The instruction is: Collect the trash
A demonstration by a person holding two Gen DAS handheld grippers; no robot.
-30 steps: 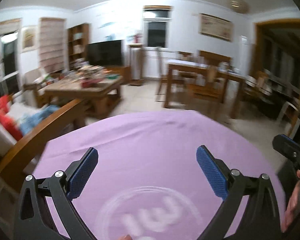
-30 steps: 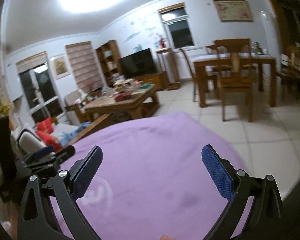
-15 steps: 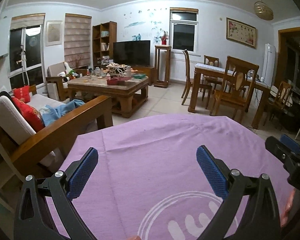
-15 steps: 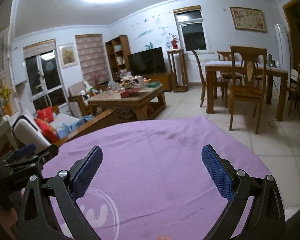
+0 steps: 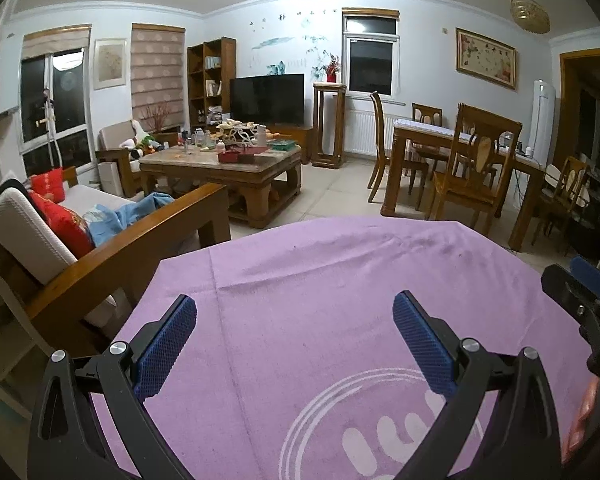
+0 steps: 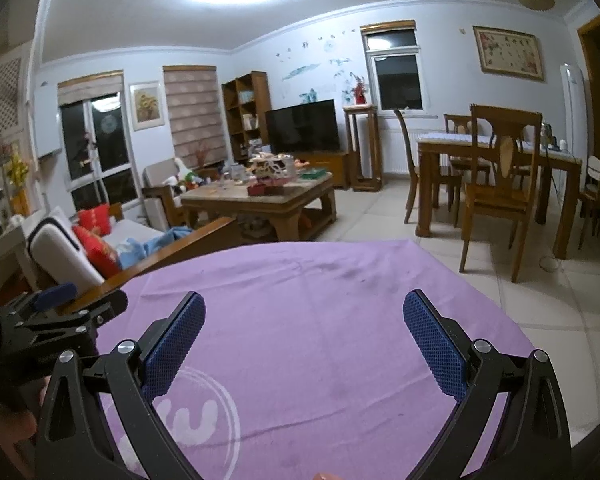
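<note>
Both views steadied and lifted since earlier frame; more room shown. Left gripper (image 5: 294, 338) and right gripper (image 6: 304, 338) held level above purple cloth (image 5: 320, 280), jaws wide apart, empty, likely readied. Trash not seen on cloth; cluttered coffee table (image 5: 236, 162) far left.

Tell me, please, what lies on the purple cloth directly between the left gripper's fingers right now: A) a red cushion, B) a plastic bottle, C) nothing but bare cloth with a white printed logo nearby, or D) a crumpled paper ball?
C: the left gripper is open over the purple cloth, and only bare fabric and the white logo show there; no trash is on it.
</note>
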